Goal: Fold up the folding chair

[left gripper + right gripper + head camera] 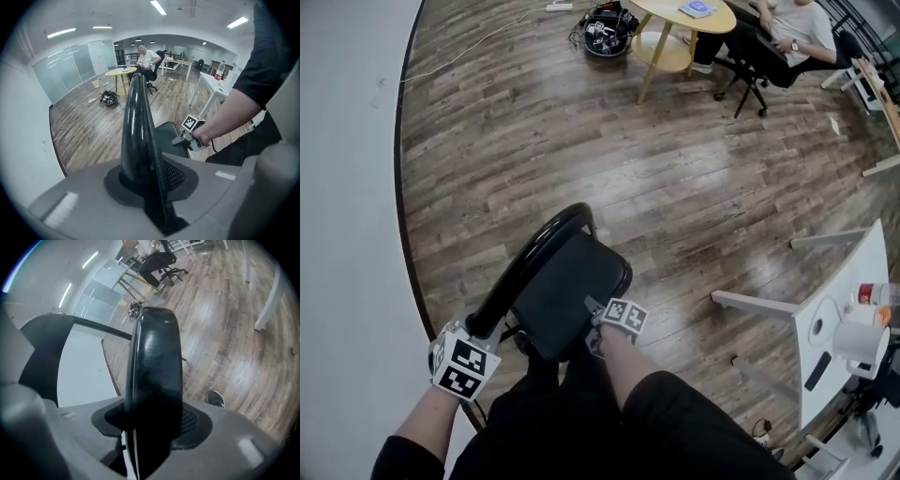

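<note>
Head view puts the folding chair (546,281) in the lower middle of my frame, standing on the wood floor (675,187) close beside the pale wall (347,234) at the left. Its black frame tube (525,258) arches up and to the right from the lower left, and the black seat (567,295) sits just under that arch.

My left gripper (485,330) is at the lower left, clamped on the tube's lower end. In the left gripper view the jaws are closed tight on the glossy tube, which runs straight up the centre of that frame.

My right gripper (596,330) is just right of centre, low in the frame, at the seat's near edge. In the right gripper view the thick padded edge fills the gap between the jaws, and they grip it from both sides. A shoe (215,399) shows on the floor at that view's lower right.

At the top of the head view, a person (787,37) sits by a round table (684,23), well apart from the chair. A white table (844,319) takes the right edge.
</note>
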{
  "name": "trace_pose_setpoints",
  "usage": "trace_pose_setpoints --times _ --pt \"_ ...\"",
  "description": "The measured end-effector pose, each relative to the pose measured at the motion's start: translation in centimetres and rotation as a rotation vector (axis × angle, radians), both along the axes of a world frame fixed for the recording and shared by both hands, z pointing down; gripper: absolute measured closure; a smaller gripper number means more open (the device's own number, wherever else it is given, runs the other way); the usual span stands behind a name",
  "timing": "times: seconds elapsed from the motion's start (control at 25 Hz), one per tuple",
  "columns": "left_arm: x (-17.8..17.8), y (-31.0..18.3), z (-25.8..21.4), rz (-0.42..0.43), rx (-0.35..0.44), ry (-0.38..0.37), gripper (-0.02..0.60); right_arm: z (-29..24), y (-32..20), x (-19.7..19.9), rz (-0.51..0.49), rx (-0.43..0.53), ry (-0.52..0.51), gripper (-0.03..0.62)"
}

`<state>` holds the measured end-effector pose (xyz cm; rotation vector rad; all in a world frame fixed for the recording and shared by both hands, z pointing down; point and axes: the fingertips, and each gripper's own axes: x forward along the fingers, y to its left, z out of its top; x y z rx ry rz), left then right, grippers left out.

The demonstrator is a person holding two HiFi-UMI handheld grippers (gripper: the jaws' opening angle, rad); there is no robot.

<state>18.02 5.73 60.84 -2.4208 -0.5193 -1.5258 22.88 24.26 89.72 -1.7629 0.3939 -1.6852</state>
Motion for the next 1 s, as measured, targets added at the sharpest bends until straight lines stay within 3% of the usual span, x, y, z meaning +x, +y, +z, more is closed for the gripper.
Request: trace_pose_setpoints --times 1.0 --pt "0.0 1.9 -1.7 -0.024 0.006 -0.001 0.517 -5.0 -5.7 2.5 0.003 -0.103 -0.028 0.37"
